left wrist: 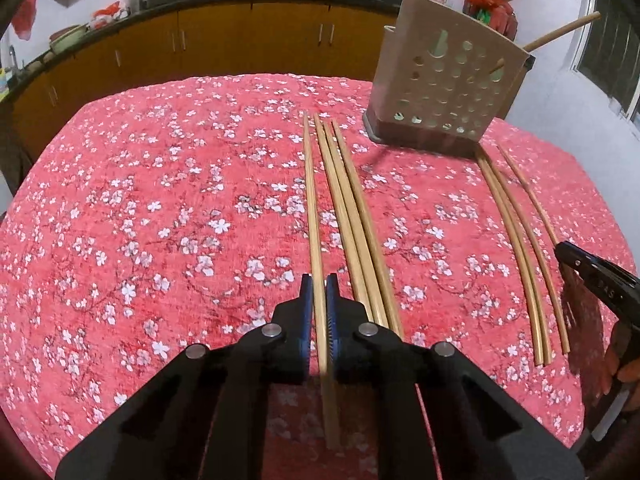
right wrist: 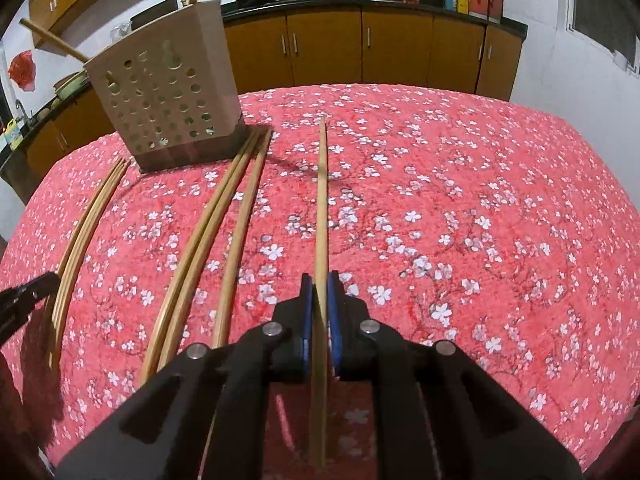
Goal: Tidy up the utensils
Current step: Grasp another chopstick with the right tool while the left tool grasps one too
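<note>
Table (left wrist: 140, 200), covered in a red cloth with white blossoms, carrying all items. Utensil holder (left wrist: 448, 84): beige, perforated, on a dark base, standing at the far side of the table; two wooden handles already lean out of its top. It lies ahead and to the right of the left hand-held gripper (left wrist: 319, 292), ahead and to the left of the right hand-held gripper (right wrist: 319, 292); neither is plainly the nearer. Chopsticks, loose: a group of three (left wrist: 352, 220) just right of the left tool, and three more (left wrist: 516, 240) between the two tools, their far ends reaching almost to the holder's base. All run lengthwise away from the hand-held grippers toward the holder. Chopstick, left (left wrist: 314, 208): clamped between the blue pads of the left hand-held gripper near its close end, long axis in line with the fingers, far tip pointing toward the holder's side of the table. Chopstick, right (right wrist: 321, 208): clamped likewise in the right hand-held gripper, long axis forward, its tip aiming right of the holder. Whether either stick is lifted clear of the cloth cannot be told. Judgement: each stick must be raised, swung inward toward the holder and tipped upright over its open top.
</note>
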